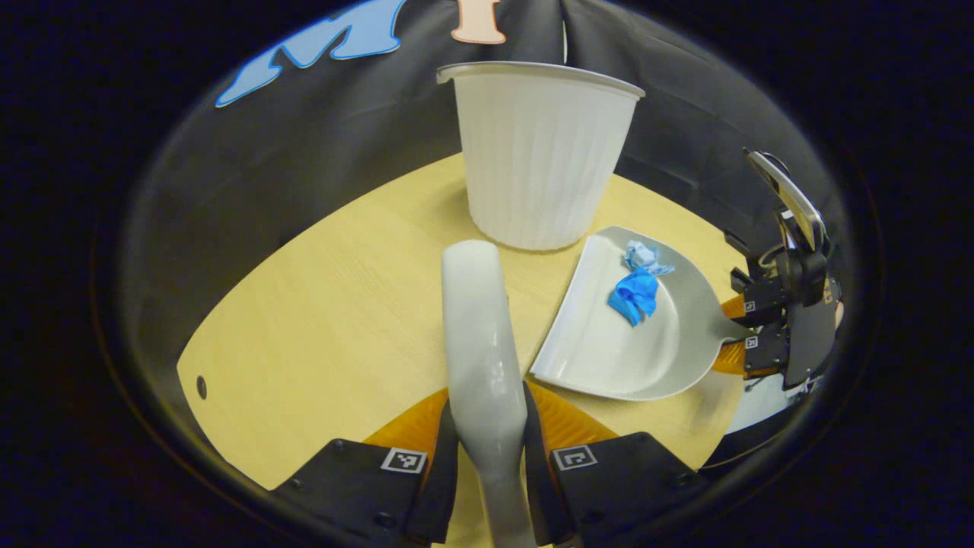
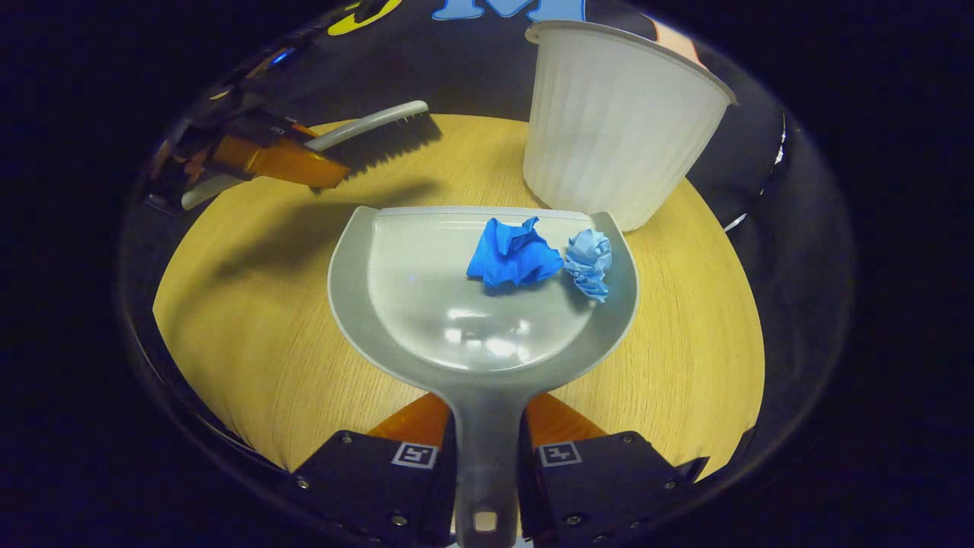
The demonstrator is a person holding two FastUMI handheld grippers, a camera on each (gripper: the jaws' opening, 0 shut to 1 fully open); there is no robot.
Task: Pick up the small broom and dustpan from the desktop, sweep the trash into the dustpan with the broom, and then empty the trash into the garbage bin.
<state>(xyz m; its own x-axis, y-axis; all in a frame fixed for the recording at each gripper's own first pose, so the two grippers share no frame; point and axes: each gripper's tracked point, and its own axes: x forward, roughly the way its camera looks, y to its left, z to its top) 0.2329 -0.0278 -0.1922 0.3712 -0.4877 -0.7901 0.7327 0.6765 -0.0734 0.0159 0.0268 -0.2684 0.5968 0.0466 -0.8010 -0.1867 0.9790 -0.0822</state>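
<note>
Pale wooden tabletop carries a ribbed white plastic garbage bin, and just beside it the grey plastic dustpan holds two crumpled blue paper scraps, its handle pinched between the right gripper's closed fingers. To tip well, I judge the pan should rise level over the bin rim before tilting. Farther from the bin, the left gripper is clamped on the grey-handled small broom, best kept aside.

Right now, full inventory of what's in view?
garbage bin: 1, white ribbed, upright on the table's far side
dustpan: 1, grey, mid-table, mouth toward the bin
paper wads: 2, dark blue and pale blue, in the dustpan
broom: 1, pale handle, dark bristles, raised off the table
table: 1, light wood
left claw: shut on the broom handle
right claw: shut on the dustpan handle
</note>
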